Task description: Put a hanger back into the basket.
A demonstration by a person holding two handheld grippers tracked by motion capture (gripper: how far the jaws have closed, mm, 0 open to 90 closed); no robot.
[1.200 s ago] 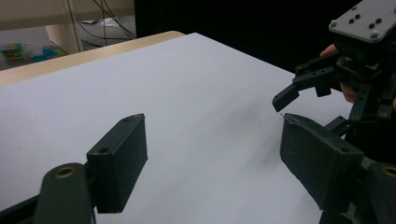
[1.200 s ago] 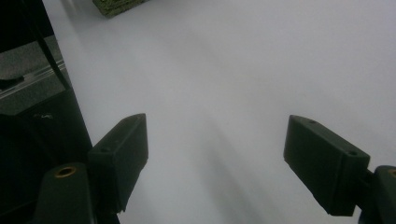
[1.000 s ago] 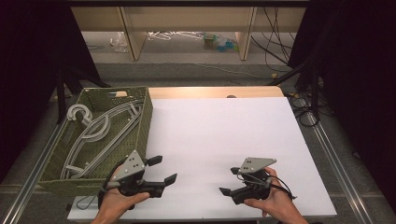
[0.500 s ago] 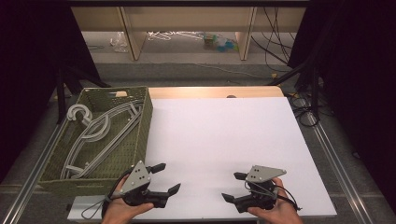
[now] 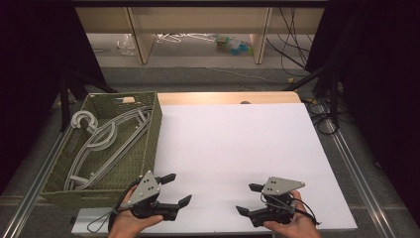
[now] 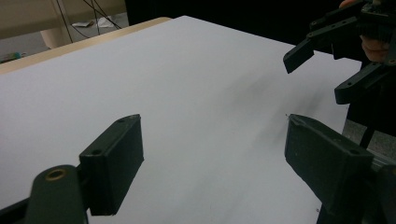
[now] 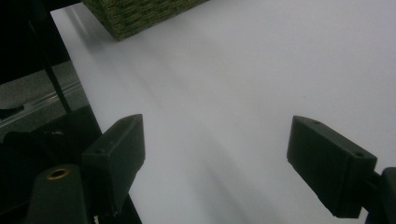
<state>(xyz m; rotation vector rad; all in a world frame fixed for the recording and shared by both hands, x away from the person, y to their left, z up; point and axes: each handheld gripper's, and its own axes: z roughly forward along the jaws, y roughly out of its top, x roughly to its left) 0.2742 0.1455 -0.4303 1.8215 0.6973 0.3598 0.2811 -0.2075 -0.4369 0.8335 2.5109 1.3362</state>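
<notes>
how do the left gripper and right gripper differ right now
The left gripper sits beside the green woven basket of grey hangers; the right gripper sits farther from it, over bare white board. The left gripper's jaws point right, the right gripper's point left, so they face each other. Both are open, empty and hand-held near the board's near edge.

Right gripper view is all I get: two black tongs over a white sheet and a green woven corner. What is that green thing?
Observer: A green woven basket at the table's left side.
Operator: Anything inside it?
Observer: Grey clothes hangers, lying piled in it.
Operator: Where is the other hand?
Observer: The left tongs sit at the near edge beside the basket, open and holding nothing.
Operator: And my own tongs, seen from above?
Observer: The right tongs are open too, at the near edge of the white sheet, pointing toward the left ones.
</notes>
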